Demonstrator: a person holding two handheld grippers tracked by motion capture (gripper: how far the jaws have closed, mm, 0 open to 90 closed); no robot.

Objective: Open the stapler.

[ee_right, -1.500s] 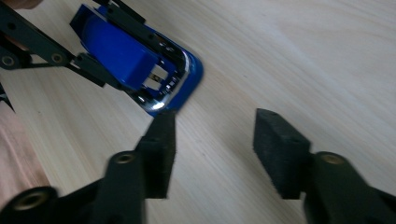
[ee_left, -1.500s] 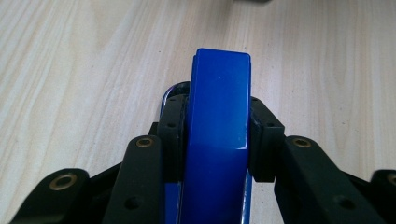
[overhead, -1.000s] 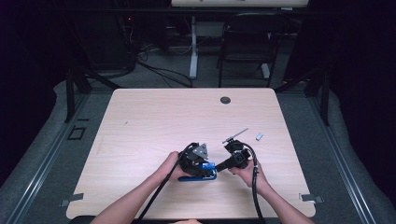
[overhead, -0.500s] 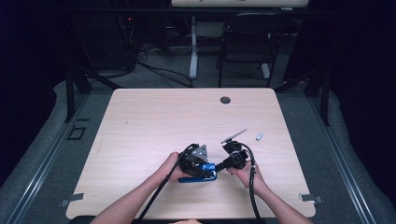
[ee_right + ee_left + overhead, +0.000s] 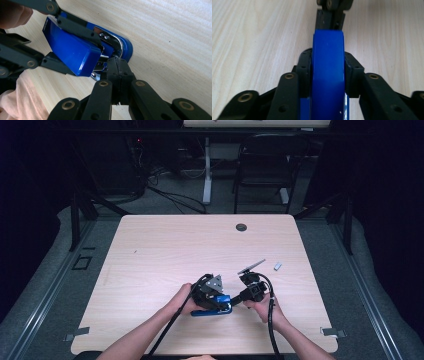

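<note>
The blue stapler point(image 5: 212, 309) sits near the front edge of the bench point(image 5: 165, 250), a little right of centre, with both hands gathered round it. Most of the bench top lies bare behind and to the left, so there is plenty of room that way; to the right a thin grey strip point(image 5: 251, 266) and a small grey piece point(image 5: 277, 266) lie near the right hand.

From above, the left tool point(image 5: 223, 301) and right tool point(image 5: 241, 297) meet at the stapler's front end, forearms coming in from the near edge, wrists low.

The left gripper view shows what the high view cannot: the left tool's pads point(image 5: 304, 72) squeezing the stapler's blue top from both sides, its jaws having just eased slightly wider. The right gripper view shows the stapler's top lifted from its base, metal inside exposed, and the right tool's jaws pressed fully together with their tips at that metal mouth point(image 5: 103, 62).
</note>
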